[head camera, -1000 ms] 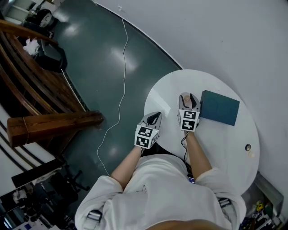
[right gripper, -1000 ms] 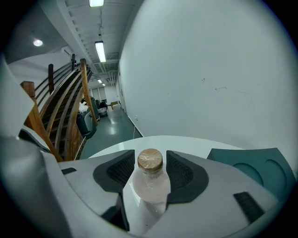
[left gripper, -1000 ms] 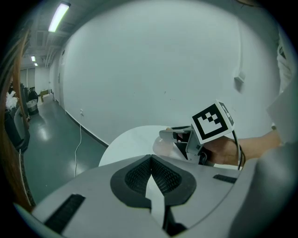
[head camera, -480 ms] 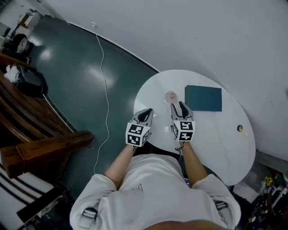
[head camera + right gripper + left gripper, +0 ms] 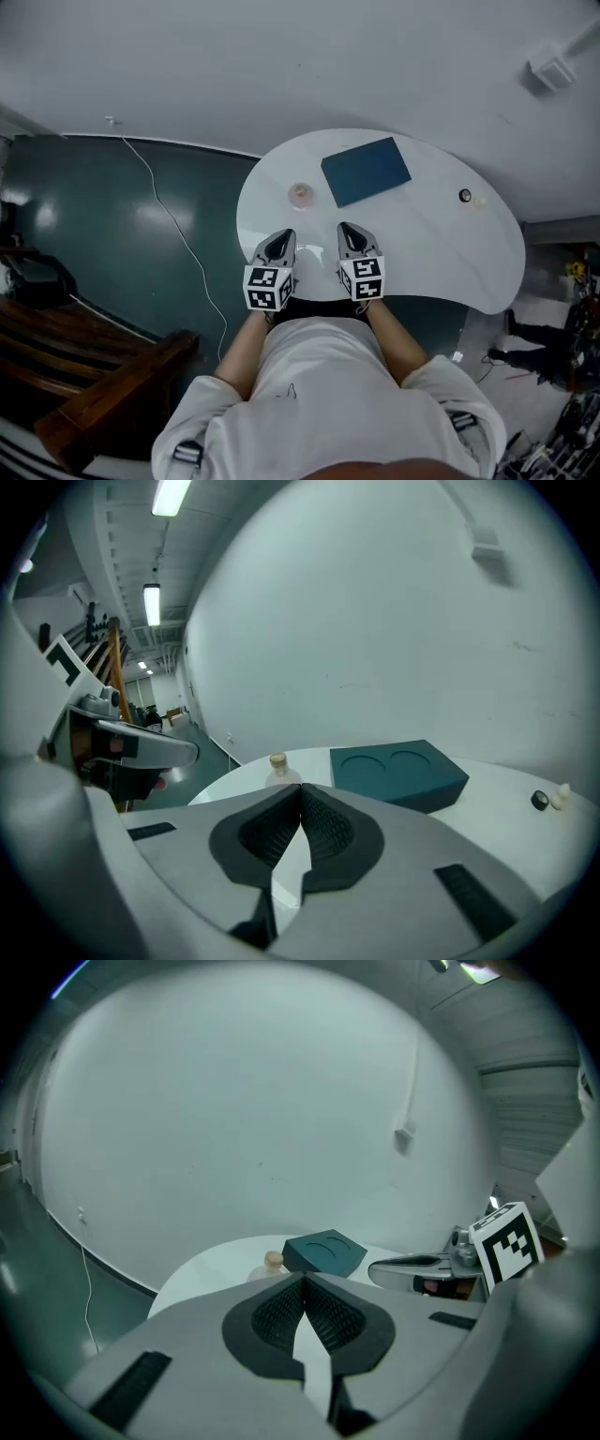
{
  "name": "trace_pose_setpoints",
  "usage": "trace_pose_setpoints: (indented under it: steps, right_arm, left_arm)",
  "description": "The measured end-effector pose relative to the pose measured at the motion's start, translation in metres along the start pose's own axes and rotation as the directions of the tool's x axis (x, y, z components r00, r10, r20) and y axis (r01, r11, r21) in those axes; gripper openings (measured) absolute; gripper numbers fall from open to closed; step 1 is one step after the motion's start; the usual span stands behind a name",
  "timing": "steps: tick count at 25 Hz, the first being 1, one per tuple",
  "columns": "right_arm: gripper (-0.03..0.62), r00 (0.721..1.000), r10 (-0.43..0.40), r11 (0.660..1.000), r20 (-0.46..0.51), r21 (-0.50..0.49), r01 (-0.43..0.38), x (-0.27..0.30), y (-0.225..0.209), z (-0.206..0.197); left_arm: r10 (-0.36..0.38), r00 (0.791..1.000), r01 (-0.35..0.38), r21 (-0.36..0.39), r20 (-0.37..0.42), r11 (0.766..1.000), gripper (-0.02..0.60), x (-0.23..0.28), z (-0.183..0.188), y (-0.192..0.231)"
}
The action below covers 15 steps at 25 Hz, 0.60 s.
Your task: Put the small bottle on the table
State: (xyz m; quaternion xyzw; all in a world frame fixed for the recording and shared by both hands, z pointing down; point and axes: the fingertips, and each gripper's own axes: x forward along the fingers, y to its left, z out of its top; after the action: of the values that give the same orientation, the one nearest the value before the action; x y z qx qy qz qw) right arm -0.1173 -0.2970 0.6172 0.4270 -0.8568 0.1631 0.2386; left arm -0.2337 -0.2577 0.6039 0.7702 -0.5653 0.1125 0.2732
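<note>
1. A second ago the small bottle (image 5: pixel 300 195) sat in the right gripper's (image 5: pixel 349 232) jaws beside the teal box (image 5: pixel 366 171). Now it stands upright and alone on the white table (image 5: pixel 441 244), just left of the box, in the upper middle of the head view.
2. Both grippers have drawn back to the table's near edge, at the frame's centre, apart from the bottle.
3. The right gripper's jaws, wide a moment ago, are now closed. The ribbed pads meet at the tips with nothing between them.
4. The left gripper (image 5: pixel 279 242) is likewise closed and empty.
5. In each gripper view the bottle (image 5: pixel 272 1262) (image 5: pixel 278 766) shows beyond the jaw tips, untouched.
</note>
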Motion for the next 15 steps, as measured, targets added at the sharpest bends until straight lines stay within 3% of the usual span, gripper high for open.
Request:
trace_pose_setpoints:
  steps: [8,15]
  right_arm:
    - [-0.002,0.996,-0.086,0.992,0.030,0.099,0.083,-0.042,-0.013,-0.011]
    - [-0.003,0.990,-0.103,0.991,0.097,0.098,0.094,-0.065,-0.012,0.011]
  left_arm:
    - [-0.111,0.994,0.112,0.082,-0.013,0.990,0.012,0.006,0.007,-0.034]
    - [-0.132,0.990,0.125,0.127,0.050,0.984,0.012,-0.006,0.031,-0.052]
